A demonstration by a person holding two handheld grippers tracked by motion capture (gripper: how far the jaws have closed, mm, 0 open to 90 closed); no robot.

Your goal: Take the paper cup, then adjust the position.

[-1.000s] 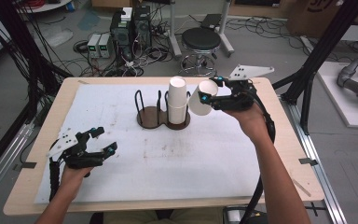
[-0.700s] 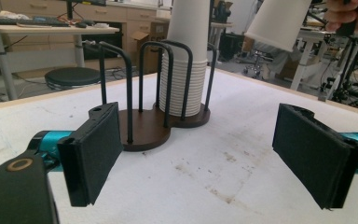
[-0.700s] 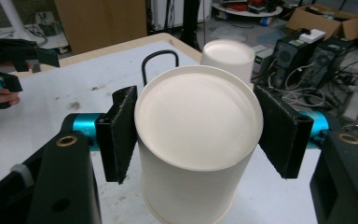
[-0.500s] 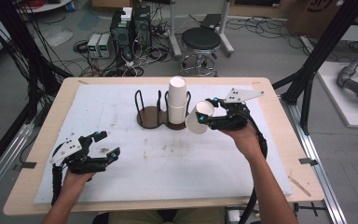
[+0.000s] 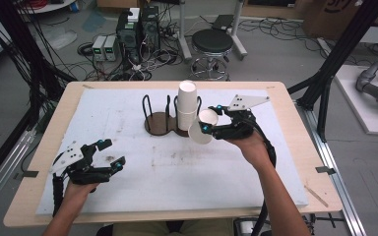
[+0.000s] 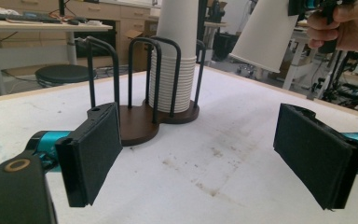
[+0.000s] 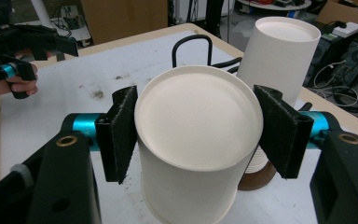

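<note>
Beside the cup stack (image 5: 187, 103), right gripper (image 5: 211, 125) jaws clamp a paper cup (image 5: 203, 127); left gripper (image 5: 106, 155) jaws gape empty.

Both grippers — the left gripper (image 5: 106, 156) and right gripper (image 5: 210, 118) — have black bodies, teal jaw rods, flat black foam pads (image 7: 119, 133), brass-ringed screw holes, grey three-cornered plates, black cables.

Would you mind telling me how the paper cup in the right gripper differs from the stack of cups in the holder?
The held cup is single, while the cup stack is many cups nested. The held cup is tilted and clear of the table, clamped by the right gripper; the cup stack stands upright in the wire holder. Both are plain white paper, bottom uppermost.
</note>
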